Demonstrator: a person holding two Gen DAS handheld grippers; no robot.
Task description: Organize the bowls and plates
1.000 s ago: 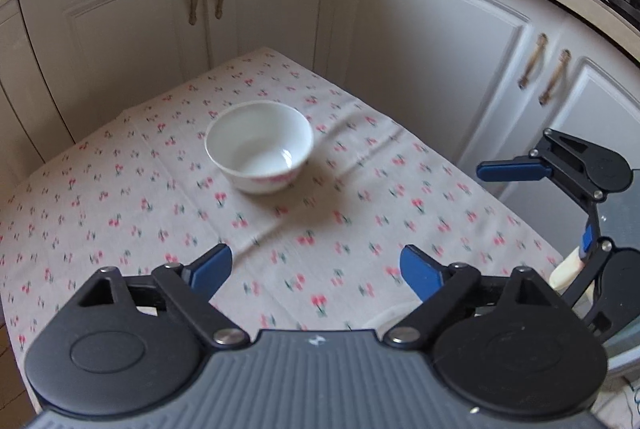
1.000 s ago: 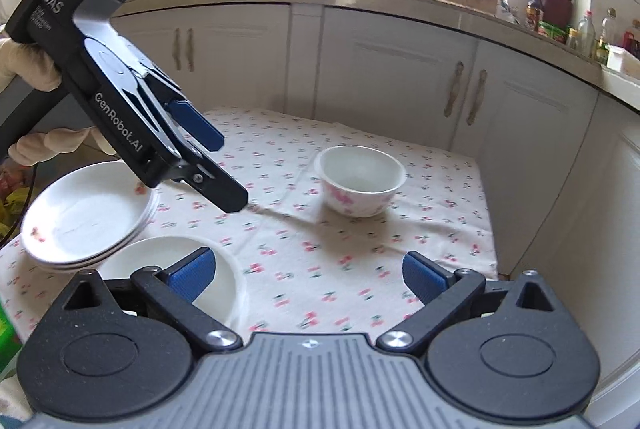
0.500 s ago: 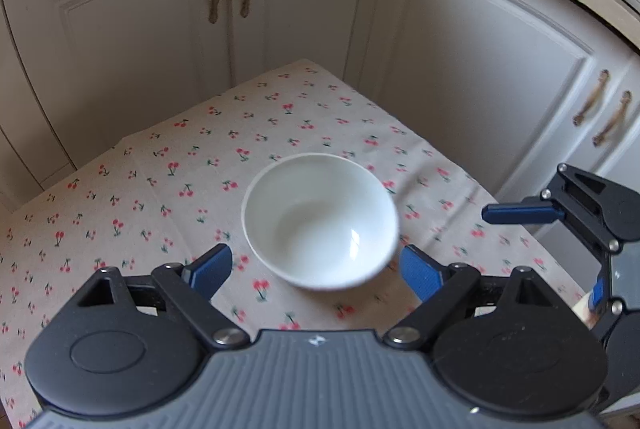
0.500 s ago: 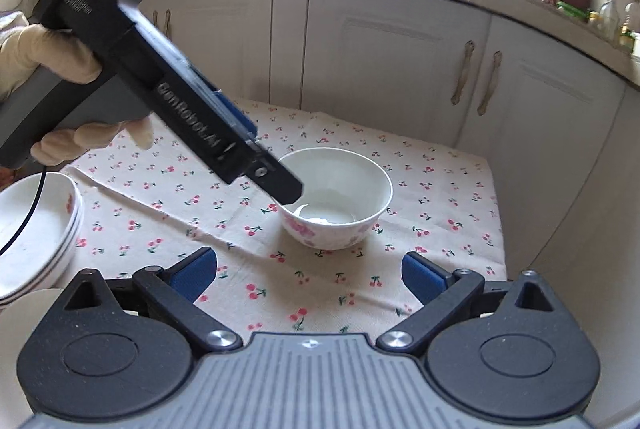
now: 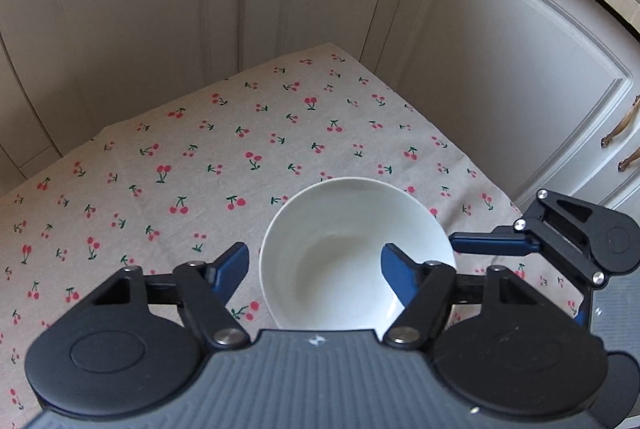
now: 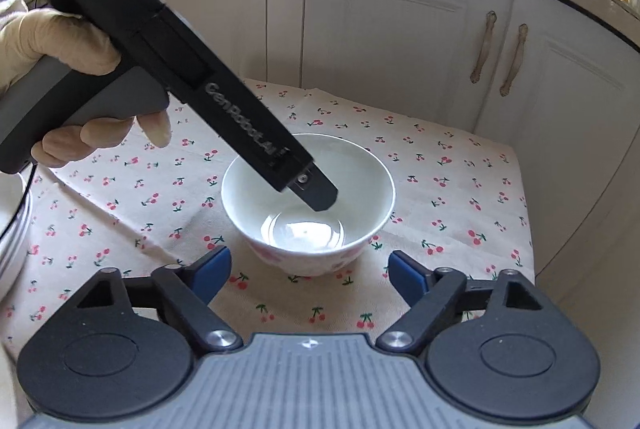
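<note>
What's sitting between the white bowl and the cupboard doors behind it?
Nothing but bare cherry-print tablecloth between the bowl and the cupboard doors, shown in both wrist views.

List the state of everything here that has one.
Bowl: upright, empty, on the cloth.
Left gripper: jaws just closing, astride the bowl's rim, not yet pressing.
Right gripper: jaws just closing, nothing between them.
Cabinet doors: shut.
Plates: stacked.

White bowl (image 5: 352,253) with pink flowers; beige tablecloth (image 5: 200,169) printed with red cherries.
</note>
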